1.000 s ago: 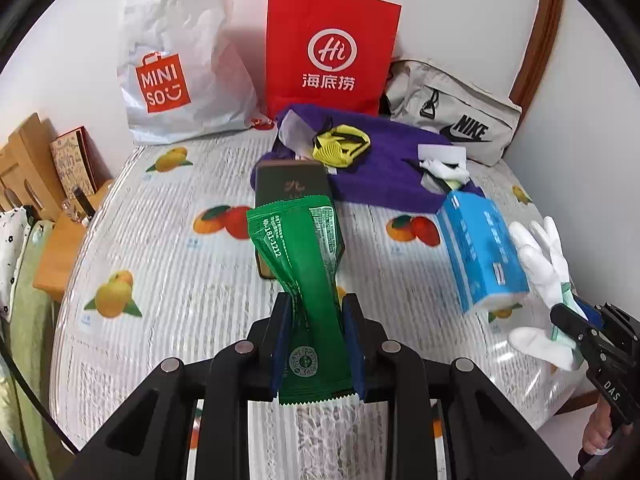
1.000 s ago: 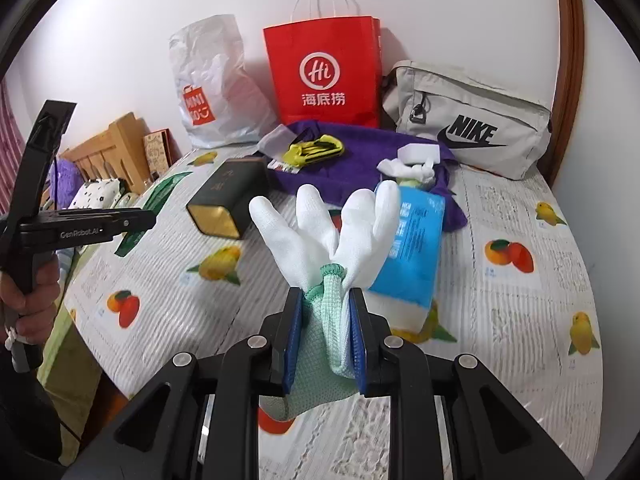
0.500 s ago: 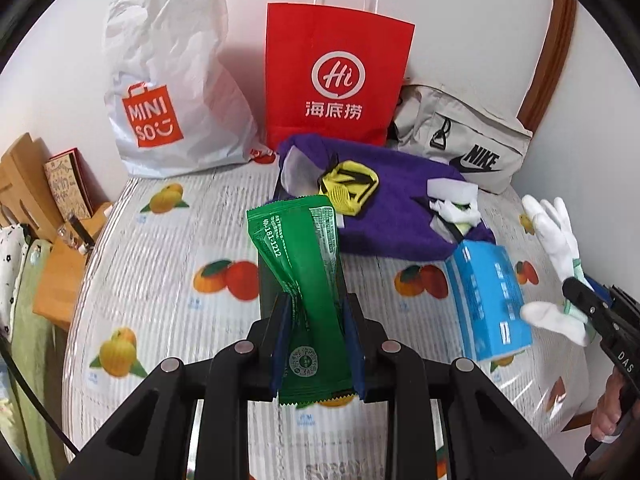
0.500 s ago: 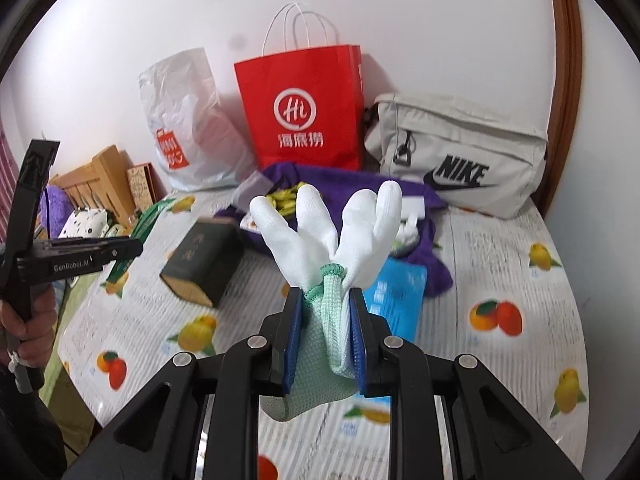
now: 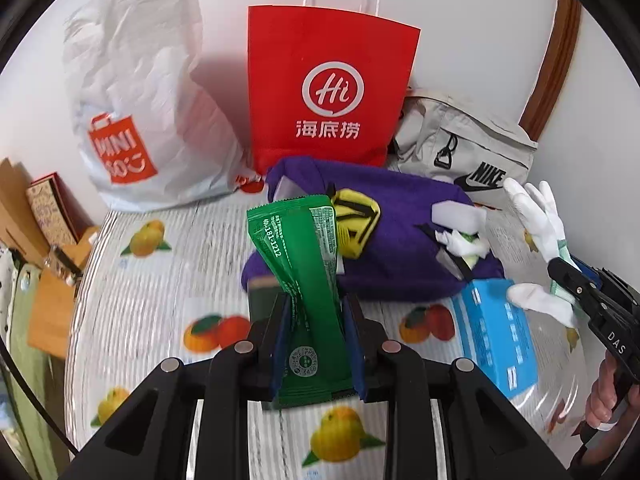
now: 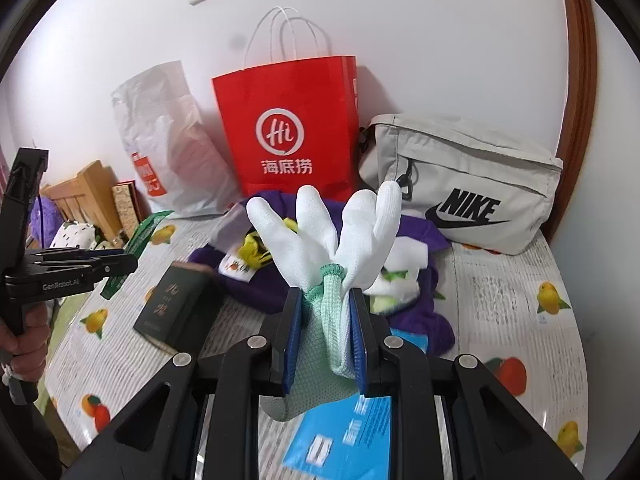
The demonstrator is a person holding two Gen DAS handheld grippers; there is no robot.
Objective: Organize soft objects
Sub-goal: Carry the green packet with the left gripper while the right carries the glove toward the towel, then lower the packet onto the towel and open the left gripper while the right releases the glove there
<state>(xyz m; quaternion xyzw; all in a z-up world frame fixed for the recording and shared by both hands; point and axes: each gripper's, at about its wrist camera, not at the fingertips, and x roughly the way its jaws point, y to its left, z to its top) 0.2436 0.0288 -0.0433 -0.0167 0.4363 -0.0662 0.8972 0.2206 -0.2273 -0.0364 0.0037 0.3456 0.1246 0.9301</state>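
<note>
- While both tools are raised over the tabletop, I have my left gripper clamped on the green sachet, pinched below its middle so the top fans upward, clear of the clutter.
- My right gripper is closed on the cuff of the white glove; holding it by the knitted cuff lets the limp fingers splay upward instead of dragging across the cloth.
- Along the tabletop's far edge stand the red paper bag, the white plastic bag toward the far left corner, and the grey Nike pouch toward the far right corner; I judge these to be likely destinations, since all three are set against the wall.
- Just in front of the red bag lies the purple cloth with a yellow item and crumpled white pieces resting on it, still unsorted.
- A dark box sits left of centre, and a blue tissue pack lies near the right edge, partly under my right tool.
- My judgement: the carry is under way, nothing dropped yet; a thin sachet could slip if the pinch loosens.
</note>
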